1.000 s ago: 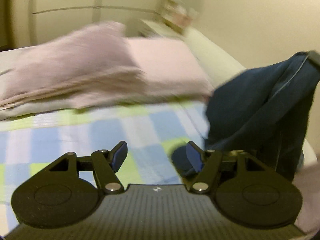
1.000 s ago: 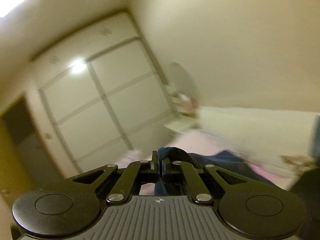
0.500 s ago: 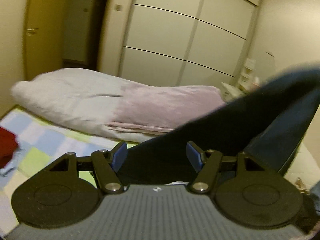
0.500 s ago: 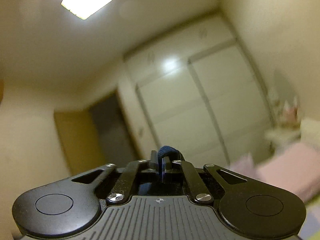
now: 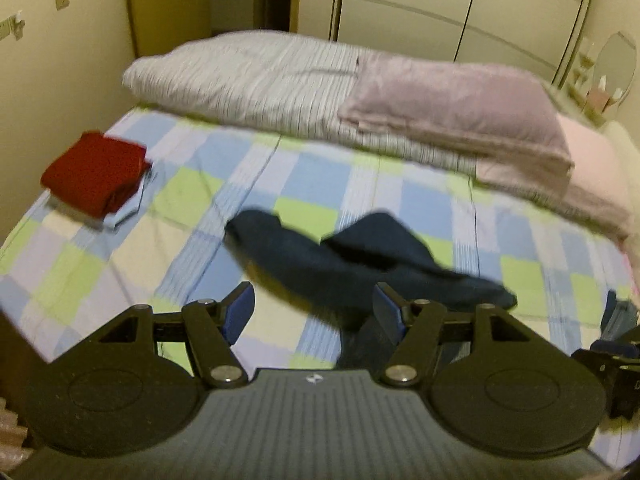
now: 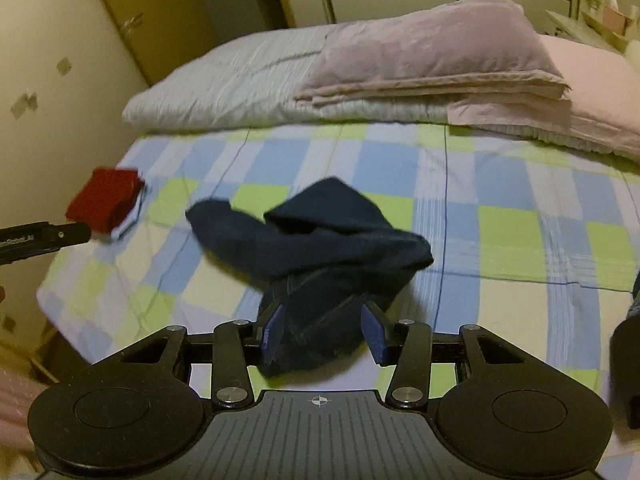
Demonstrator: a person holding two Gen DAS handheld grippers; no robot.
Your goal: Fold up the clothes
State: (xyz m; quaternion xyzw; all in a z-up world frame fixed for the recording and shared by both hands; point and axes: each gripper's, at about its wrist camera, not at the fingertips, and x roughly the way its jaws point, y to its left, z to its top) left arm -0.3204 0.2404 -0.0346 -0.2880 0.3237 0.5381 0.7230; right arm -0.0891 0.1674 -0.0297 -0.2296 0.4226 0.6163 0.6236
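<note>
A dark navy garment lies crumpled on the checked bedsheet, near the front edge of the bed; it also shows in the right wrist view. My left gripper is open and empty, just in front of the garment's near left side. My right gripper is open, with its jaws on either side of the garment's near end, not closed on it. A folded red garment lies on a pale blue one at the bed's left side, and shows in the right wrist view.
A rolled striped duvet with a folded mauve blanket lies across the far side of the bed. A wall stands close on the left. Wardrobe doors stand behind. The left gripper's body shows at the left.
The right gripper was shut on the navy garment, held up high; now the garment lies on the bed and the gripper has opened. Both views have swung down toward the bed.
</note>
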